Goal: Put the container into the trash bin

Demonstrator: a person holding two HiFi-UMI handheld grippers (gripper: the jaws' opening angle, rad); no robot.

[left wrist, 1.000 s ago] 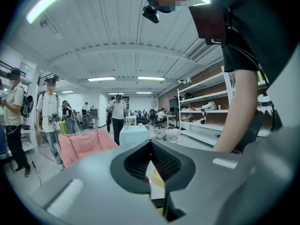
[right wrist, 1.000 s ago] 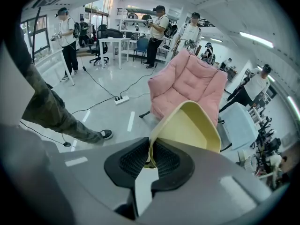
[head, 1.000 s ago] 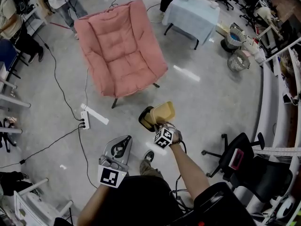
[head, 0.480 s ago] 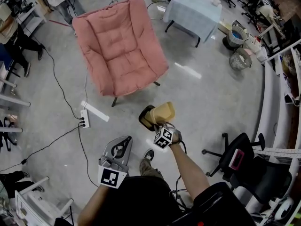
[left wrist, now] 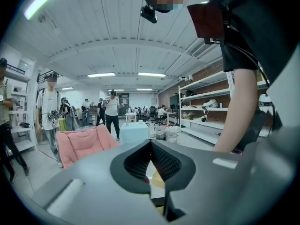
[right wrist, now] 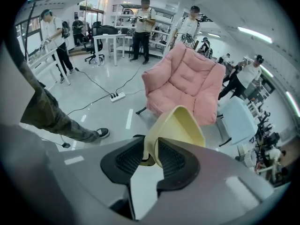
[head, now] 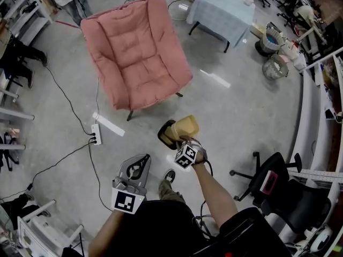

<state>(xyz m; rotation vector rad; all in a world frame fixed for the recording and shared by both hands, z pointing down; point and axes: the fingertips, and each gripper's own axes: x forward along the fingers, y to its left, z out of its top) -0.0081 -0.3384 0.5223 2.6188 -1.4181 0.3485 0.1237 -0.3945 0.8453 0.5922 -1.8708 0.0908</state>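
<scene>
The yellow container (head: 185,127) hangs over the mouth of a dark trash bin (head: 165,135) on the grey floor. It sits just ahead of the person's shoe (head: 169,176), which is at six o'clock from it. Only the head view shows that bin under it. The right gripper view gives the grip instead: the right gripper (right wrist: 151,146) has a thin wall of the container (right wrist: 176,125) between its pads. Both pads touch it, though the jaws are opening. From above, the right gripper (head: 183,142) points steeply down.

The left gripper (head: 142,159) is at seven o'clock from the container. It is clenched on nothing, and in its own view the left gripper (left wrist: 151,144) has its pad tips meeting. A sliver of the yellow container (left wrist: 157,179) shows through the gap behind them.

Further out, a pink armchair (head: 136,52) stands at eleven o'clock and a table with a pale blue cloth (head: 222,15) at one. A white power strip (head: 96,135) lies at nine and a black office chair (head: 276,170) stands at four. Only the gripper views show people standing around the room, and the left one also catches long wall shelves (left wrist: 206,109).
</scene>
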